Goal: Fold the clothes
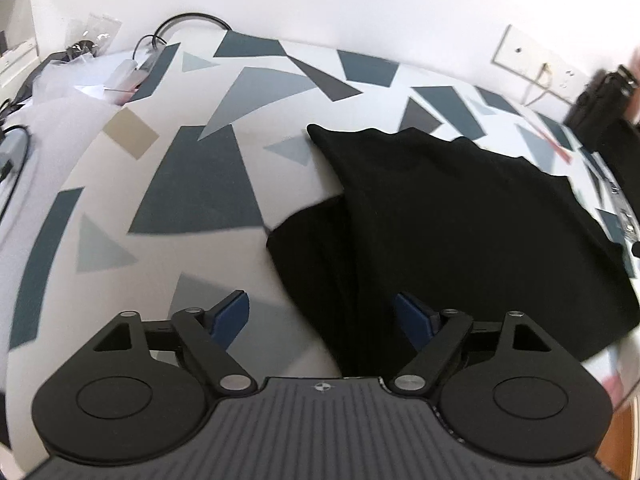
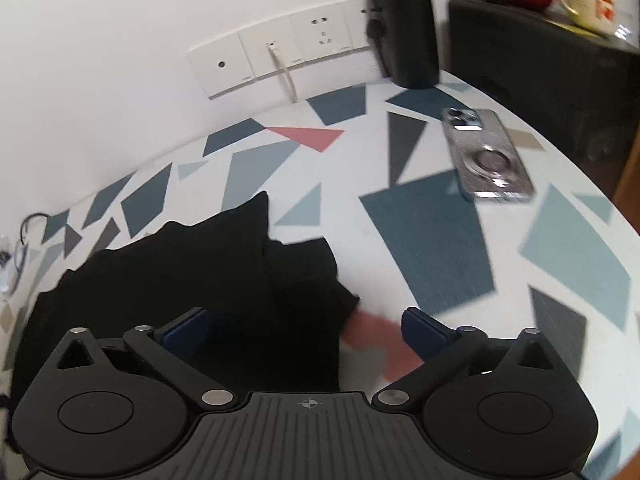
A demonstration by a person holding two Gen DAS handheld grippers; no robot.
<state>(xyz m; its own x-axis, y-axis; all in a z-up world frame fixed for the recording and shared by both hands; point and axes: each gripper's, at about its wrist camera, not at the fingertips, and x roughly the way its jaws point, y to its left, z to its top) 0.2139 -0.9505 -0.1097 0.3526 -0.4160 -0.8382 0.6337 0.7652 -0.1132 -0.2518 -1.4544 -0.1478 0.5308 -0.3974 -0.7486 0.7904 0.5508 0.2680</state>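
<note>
Lying flat on the white bench (image 1: 248, 264) with grey and blue geometric shapes, the black fabric garment (image 1: 460, 216) spreads between my two grippers. My left gripper (image 1: 322, 314) hangs over its near edge with its blue-padded fingers (image 1: 230, 314) spread and empty. My right gripper (image 2: 308, 330) is likewise spread wide, gripping nothing. A silver phone (image 2: 486, 154) lies beyond, near a black bottle (image 2: 404, 24).

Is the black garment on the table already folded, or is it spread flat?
Partly folded: the black garment has one layer lying over another, with a sleeve-like flap sticking out at each side. Both grippers are open above it.
</note>
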